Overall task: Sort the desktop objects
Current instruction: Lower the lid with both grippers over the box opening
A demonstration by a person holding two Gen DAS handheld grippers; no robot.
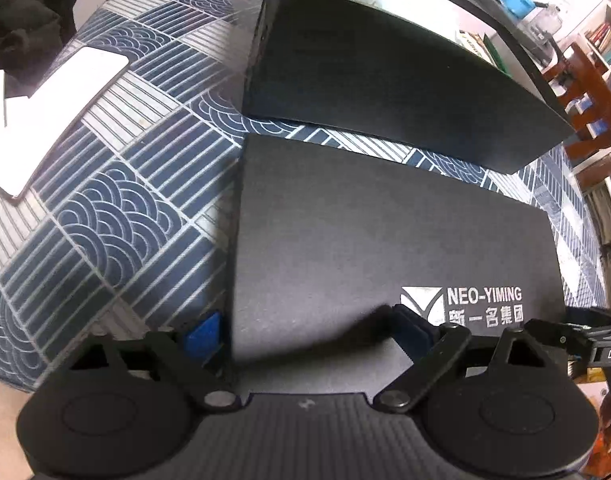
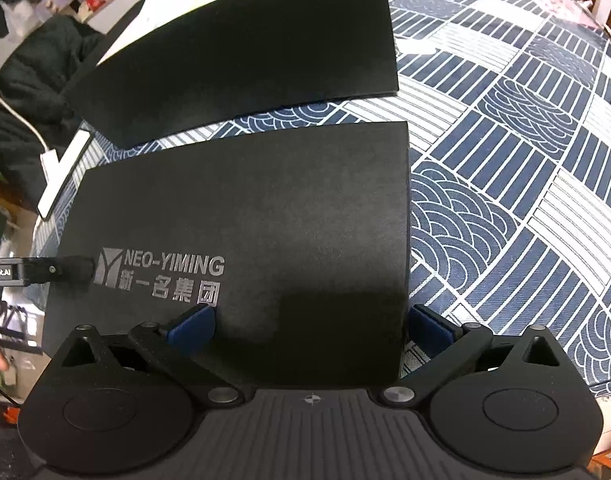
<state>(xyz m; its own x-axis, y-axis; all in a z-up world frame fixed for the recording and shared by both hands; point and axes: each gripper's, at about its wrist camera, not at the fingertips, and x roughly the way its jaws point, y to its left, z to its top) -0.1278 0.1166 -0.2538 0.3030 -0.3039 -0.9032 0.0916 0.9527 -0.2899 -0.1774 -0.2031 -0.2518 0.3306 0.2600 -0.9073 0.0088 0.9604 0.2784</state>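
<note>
A flat black box lid [image 1: 345,240] printed "NEO-YIMING" lies on the blue patterned tablecloth [image 1: 117,200]. My left gripper [image 1: 309,332] is open and straddles the lid's near left edge: one blue pad [image 1: 203,336] is outside the edge, the other pad [image 1: 415,328] is over the lid's top. My right gripper [image 2: 311,324] is open and straddles the same lid [image 2: 265,208] at its near right edge. One of its pads [image 2: 429,328] is beyond that edge. Behind the lid stands a second, larger black box [image 1: 385,72], which also shows in the right wrist view [image 2: 245,52].
A white phone [image 1: 53,120] lies face down at the table's left edge, with a white charger [image 2: 49,158] next to it. A dark jacket [image 2: 37,64] hangs past that edge. A wooden chair [image 1: 585,100] and bookshelves stand on the right. Open tablecloth [image 2: 505,160] spreads right of the boxes.
</note>
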